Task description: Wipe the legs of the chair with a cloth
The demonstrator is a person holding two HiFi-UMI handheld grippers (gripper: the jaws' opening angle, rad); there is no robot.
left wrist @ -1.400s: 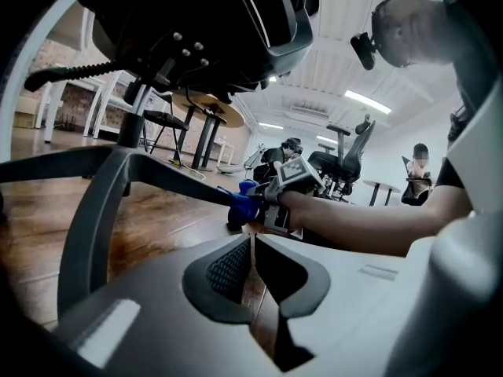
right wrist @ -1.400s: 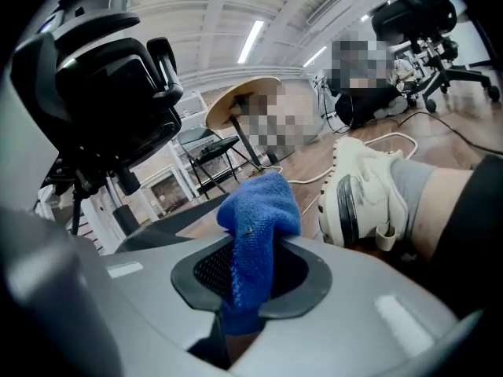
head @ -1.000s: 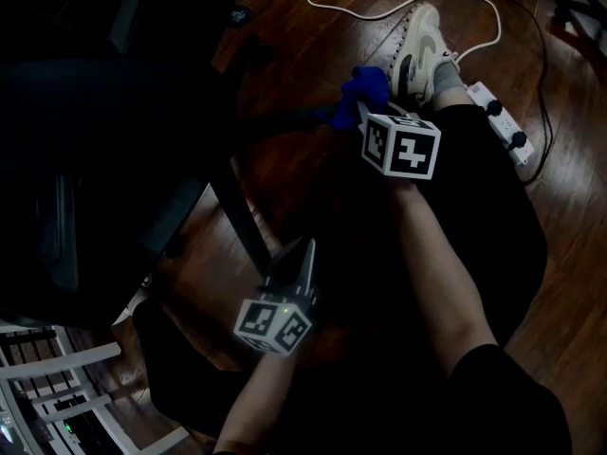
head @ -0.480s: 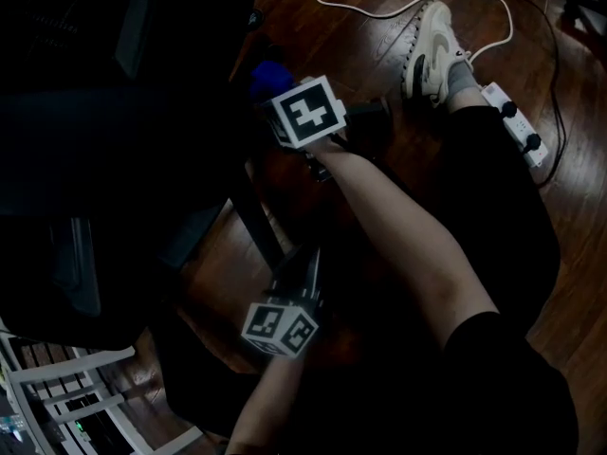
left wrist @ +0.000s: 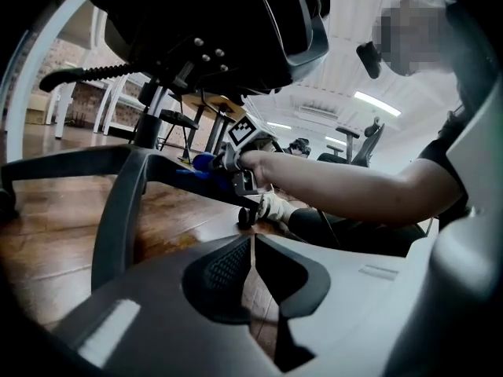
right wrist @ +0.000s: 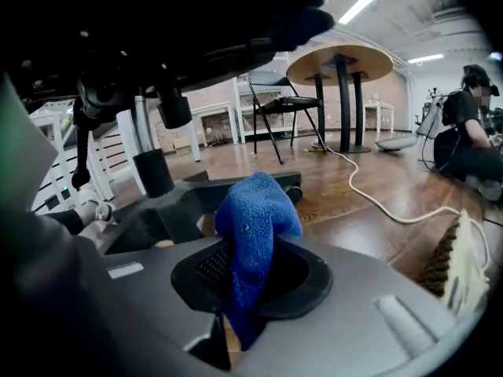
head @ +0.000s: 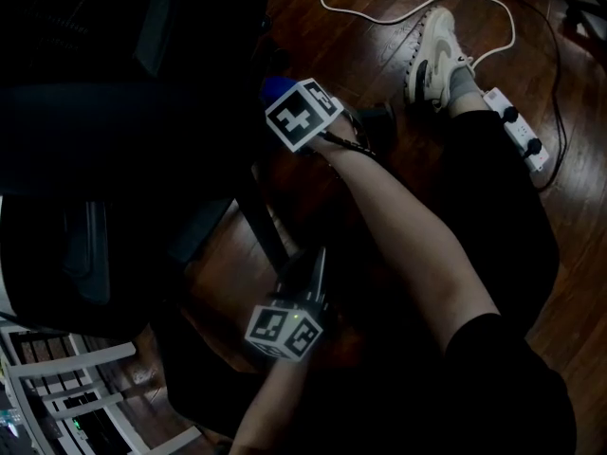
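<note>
The chair is an office chair whose dark star base spreads over the wood floor; one leg [head: 258,221] runs between my two grippers. My right gripper [right wrist: 247,272] is shut on a blue cloth [right wrist: 251,218]. In the head view the cloth [head: 275,88] lies close to a leg [right wrist: 236,188] near the central column [right wrist: 153,171]; whether it touches the leg I cannot tell. My left gripper [left wrist: 253,240] is shut with nothing in it and points level at another leg [left wrist: 118,199]. From there the cloth [left wrist: 200,163] shows beside the right gripper's marker cube [left wrist: 245,131].
A white cable [head: 408,8] and a power strip [head: 517,131] lie on the floor at the upper right, by the person's shoe [head: 432,50]. The dark seat [head: 95,159] overhangs the left. A white frame [head: 57,387] stands at the lower left. A caster [left wrist: 245,217] ends one leg.
My right gripper has carried the blue cloth leftward, from near the shoe to the chair's base, and has rolled over. The left gripper has stayed in place.
</note>
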